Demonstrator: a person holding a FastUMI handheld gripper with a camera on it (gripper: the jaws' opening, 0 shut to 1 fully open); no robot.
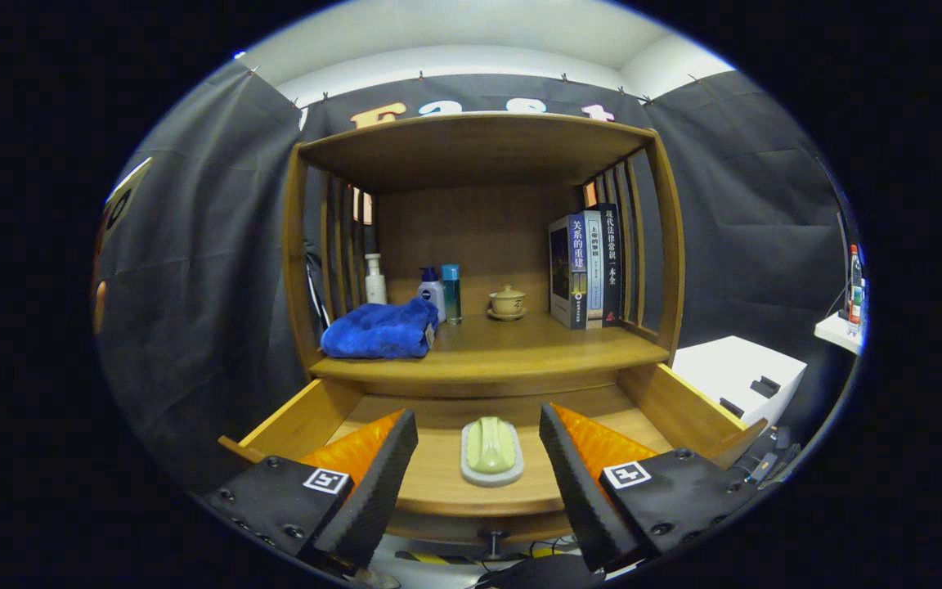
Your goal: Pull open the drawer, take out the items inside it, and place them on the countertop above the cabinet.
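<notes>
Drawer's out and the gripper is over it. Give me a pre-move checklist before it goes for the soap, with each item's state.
1. Drawer pulled open: ok.
2. Soap in its dish lies in the drawer, in line with the gap between the fingers: ok.
3. Gripper open, wider than the dish: ok.
4. Fingers touching the soap: cannot tell; they seem above it.
5. Free space on the countertop between towel and books: ok.
6. Other items in the drawer behind the fingers: cannot tell.
</notes>
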